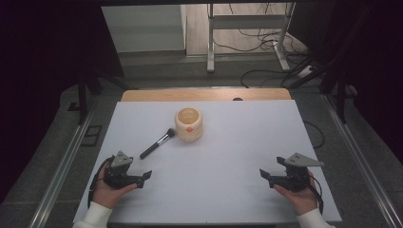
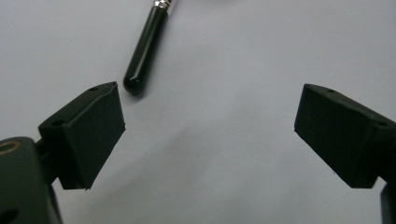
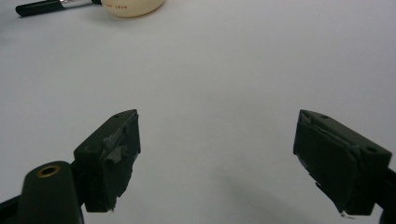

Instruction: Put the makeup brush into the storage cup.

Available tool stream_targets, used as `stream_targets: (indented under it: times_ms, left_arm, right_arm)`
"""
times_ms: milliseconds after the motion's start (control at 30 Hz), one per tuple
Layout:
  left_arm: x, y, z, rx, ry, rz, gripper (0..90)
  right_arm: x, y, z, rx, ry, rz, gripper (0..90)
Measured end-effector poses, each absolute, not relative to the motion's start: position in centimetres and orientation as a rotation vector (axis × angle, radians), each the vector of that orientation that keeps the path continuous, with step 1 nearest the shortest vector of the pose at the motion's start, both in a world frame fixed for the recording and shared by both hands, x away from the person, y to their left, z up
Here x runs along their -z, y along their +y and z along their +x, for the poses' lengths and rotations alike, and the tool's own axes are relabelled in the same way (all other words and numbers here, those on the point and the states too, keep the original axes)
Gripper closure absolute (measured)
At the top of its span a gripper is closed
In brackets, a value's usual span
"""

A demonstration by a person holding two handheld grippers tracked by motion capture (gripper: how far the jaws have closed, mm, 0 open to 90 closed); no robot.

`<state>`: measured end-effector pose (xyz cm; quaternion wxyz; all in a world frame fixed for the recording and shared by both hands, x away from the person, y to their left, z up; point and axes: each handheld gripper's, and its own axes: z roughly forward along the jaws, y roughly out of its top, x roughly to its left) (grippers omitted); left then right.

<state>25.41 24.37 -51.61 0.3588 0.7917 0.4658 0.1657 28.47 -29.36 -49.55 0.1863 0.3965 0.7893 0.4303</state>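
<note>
Brush [image 1: 158,144] lay on the counter [image 1: 228,190], handle at your left gripper's [image 1: 142,178] one o'clock, bristles running up to the cream cup [image 1: 189,124]. Your left gripper stood wide open, empty, and nearer. Your right gripper [image 1: 266,176] gaped too, well away at three o'clock.

A slim makeup brush [image 1: 158,144] with a glossy black handle, a silver ferrule and dark bristles lies on the plain white table top [image 1: 214,190], beside a cream rounded ceramic cup [image 1: 189,124] that bears a small orange dot on its side. Along the table's far edge runs a strip of light brown wood [image 1: 204,94]. Both the left gripper [image 1: 145,176] and the right gripper [image 1: 264,174] are matt black with a grey plate on top.
</note>
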Motion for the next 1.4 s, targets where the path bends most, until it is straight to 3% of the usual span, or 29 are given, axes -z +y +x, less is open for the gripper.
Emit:
stream_targets:
  times_ms: [367, 1400]
  left_arm:
    - [50.2, 23.8, 25.2, -0.517, 1.169, 2.047, 13.0]
    - [46.8, 22.5, 28.6, -0.455, 1.142, 2.120, 17.3]
  right_arm:
    - [49.7, -29.7, 28.2, -1.222, 2.242, 1.114, 14.9]
    - [49.6, -29.9, 28.1, -1.215, 2.219, 1.131, 13.9]
